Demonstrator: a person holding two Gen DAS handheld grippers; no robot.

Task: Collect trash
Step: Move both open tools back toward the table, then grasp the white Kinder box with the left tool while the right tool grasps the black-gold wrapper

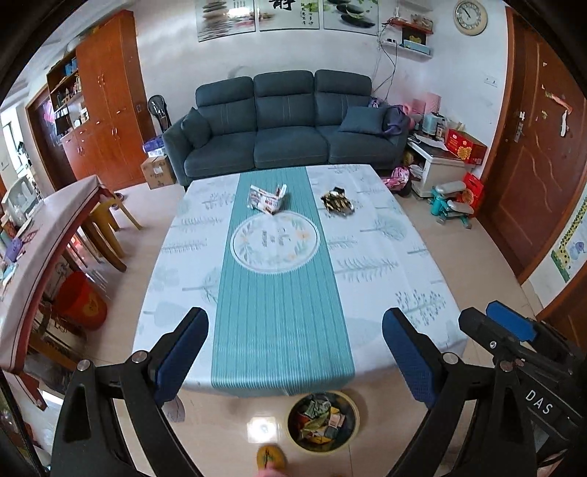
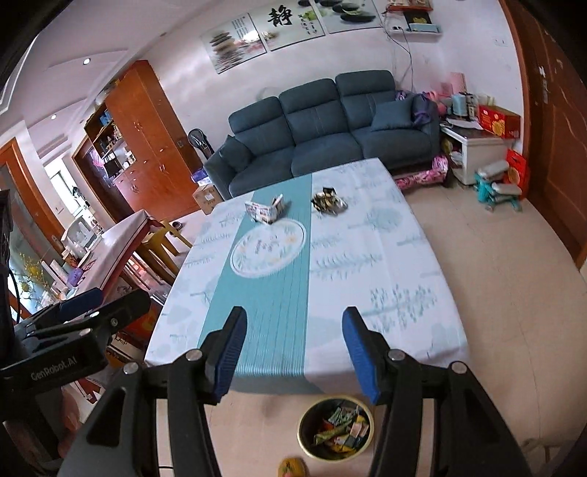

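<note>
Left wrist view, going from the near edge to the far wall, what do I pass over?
Trash bin on the floor → table → white crumpled wrapper and dark gold wrapper, about level → blue sofa → wall pictures.

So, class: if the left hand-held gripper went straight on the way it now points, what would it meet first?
Probably the tablecloth, near its round leaf motif. The left hand-held gripper is open and empty, angled down at the table; depth is uncertain.

Both wrist cameras look down from above the table's (image 1: 367,235) near edge toward the sofa (image 1: 282,121), the right one angled leftward; both share the bin (image 2: 335,427).
</note>
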